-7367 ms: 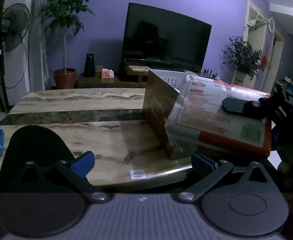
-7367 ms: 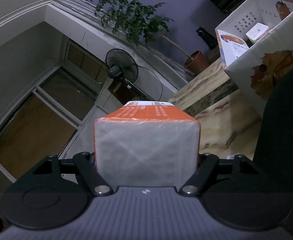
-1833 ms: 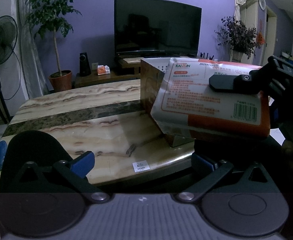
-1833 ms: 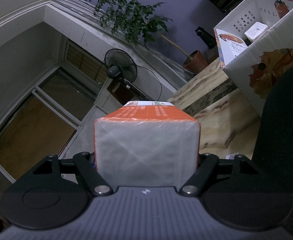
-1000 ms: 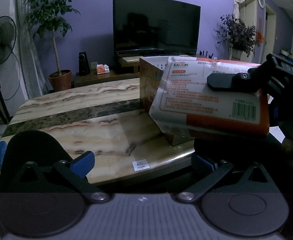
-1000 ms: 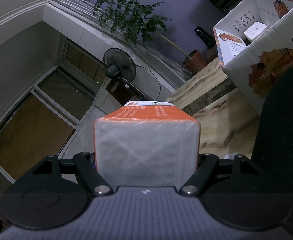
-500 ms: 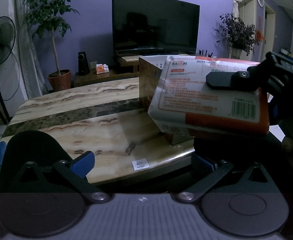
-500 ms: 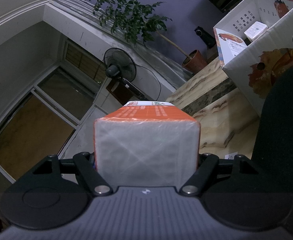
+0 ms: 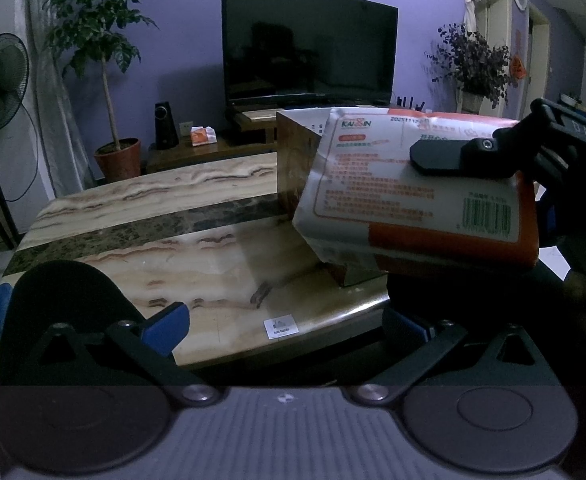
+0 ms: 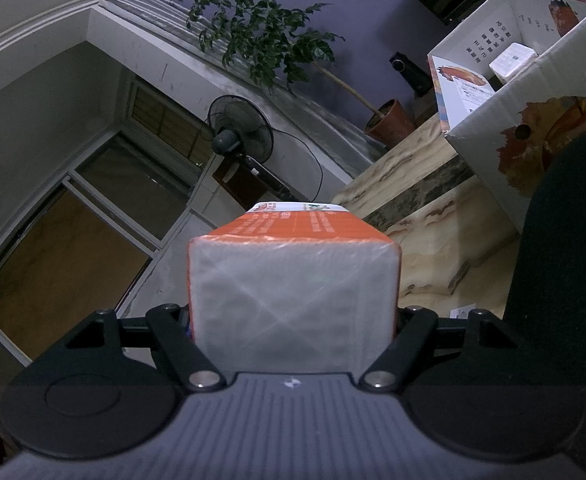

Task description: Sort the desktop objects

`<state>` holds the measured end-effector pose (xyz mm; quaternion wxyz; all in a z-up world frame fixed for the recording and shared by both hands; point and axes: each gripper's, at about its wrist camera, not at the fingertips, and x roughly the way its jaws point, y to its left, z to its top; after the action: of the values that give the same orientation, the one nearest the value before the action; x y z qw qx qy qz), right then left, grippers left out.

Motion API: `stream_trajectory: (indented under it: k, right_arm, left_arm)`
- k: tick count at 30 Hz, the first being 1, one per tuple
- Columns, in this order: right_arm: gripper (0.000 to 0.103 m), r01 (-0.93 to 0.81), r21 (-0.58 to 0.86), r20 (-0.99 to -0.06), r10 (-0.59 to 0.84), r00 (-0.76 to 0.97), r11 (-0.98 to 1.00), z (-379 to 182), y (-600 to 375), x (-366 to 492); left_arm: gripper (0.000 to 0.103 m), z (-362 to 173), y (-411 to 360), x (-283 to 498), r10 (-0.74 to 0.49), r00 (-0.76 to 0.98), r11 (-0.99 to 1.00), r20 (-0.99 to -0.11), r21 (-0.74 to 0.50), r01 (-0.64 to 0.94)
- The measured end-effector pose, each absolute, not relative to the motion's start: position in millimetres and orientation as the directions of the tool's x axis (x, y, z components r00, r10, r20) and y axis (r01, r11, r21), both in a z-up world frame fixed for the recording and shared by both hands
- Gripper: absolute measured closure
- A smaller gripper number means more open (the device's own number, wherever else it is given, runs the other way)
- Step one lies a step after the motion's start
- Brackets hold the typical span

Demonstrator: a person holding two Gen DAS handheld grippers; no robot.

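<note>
Transport step: your right gripper (image 10: 293, 320) jaws clamp the tissue pack (image 9: 413, 196) beside the cardboard box (image 10: 533, 92); left gripper (image 9: 289, 324) jaws wide, empty; next, lift over the rim

The tissue pack (image 9: 413, 200) is showing the brand "KAIXIN" in green at its top corner, a printed number starting "2025111", and a green barcode. The worktop's small white sticker (image 9: 280, 326) is staying unreadable.

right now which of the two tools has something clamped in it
The right tool: its fingers press both sides of the orange-and-white tissue pack. The left tool stands open, nothing between its blue pads, above the marble table.
</note>
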<state>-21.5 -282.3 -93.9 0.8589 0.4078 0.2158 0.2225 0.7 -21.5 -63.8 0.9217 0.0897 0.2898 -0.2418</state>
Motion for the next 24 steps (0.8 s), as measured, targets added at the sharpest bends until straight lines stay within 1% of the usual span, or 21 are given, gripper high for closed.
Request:
stream_trajectory:
  k: [24]
  right_arm:
    - [0.025, -0.206, 0.799, -0.188, 0.559, 0.807, 0.565, -93.0, -280.4, -25.1]
  left_arm:
    - [0.001, -63.8, -24.1, 2.3, -0.384, 0.707, 0.866, -0.594, 0.033, 0.498]
